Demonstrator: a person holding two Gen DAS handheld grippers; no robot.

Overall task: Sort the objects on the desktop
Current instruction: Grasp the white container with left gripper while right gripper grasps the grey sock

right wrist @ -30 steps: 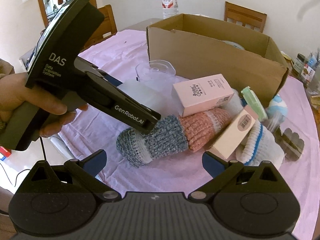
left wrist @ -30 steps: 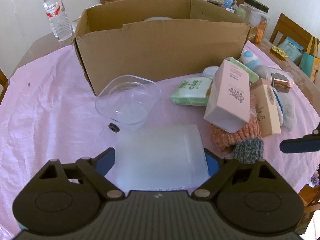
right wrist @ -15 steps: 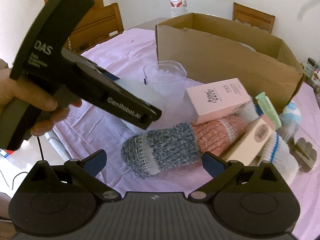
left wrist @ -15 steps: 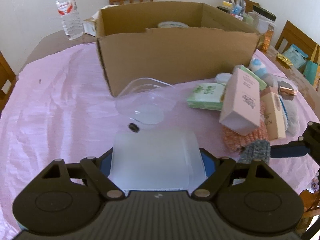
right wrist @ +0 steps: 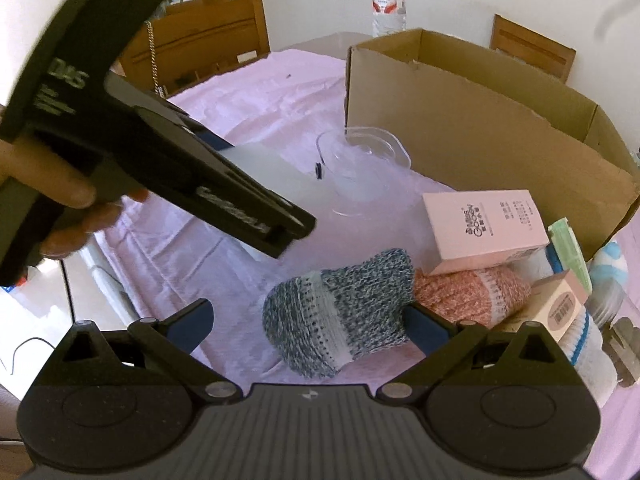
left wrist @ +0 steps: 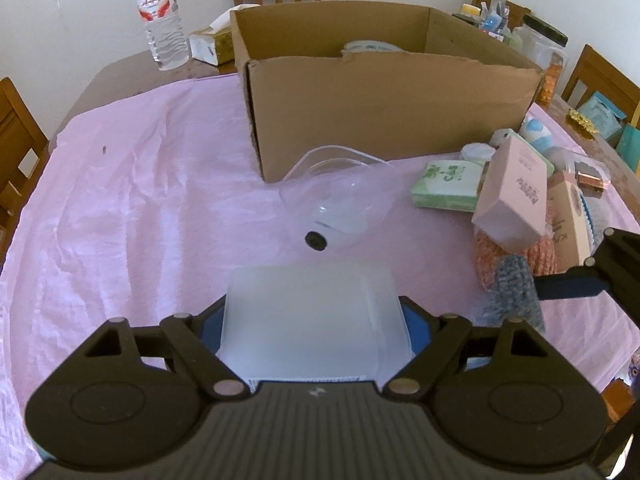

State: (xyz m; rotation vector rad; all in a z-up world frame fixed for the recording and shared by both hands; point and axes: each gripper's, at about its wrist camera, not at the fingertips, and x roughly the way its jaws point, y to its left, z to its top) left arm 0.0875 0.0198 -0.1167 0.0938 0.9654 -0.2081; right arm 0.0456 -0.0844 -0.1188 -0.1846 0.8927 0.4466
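Observation:
My left gripper is shut on a frosted white plastic container and holds it above the pink cloth; it also shows in the right wrist view. My right gripper is open, its fingers either side of the blue-grey end of a knitted sock, whose other part is orange. The open cardboard box stands behind. A clear plastic tub lies in front of it.
A pink carton, green tissue pack, beige box, white striped sock and other small items are piled at the right. A water bottle, tissue box and chairs stand at the table's far edge.
My left gripper closed on the frosted container and lifted it up and left. My right gripper moved forward, bringing its fingers around the blue-grey sock end.

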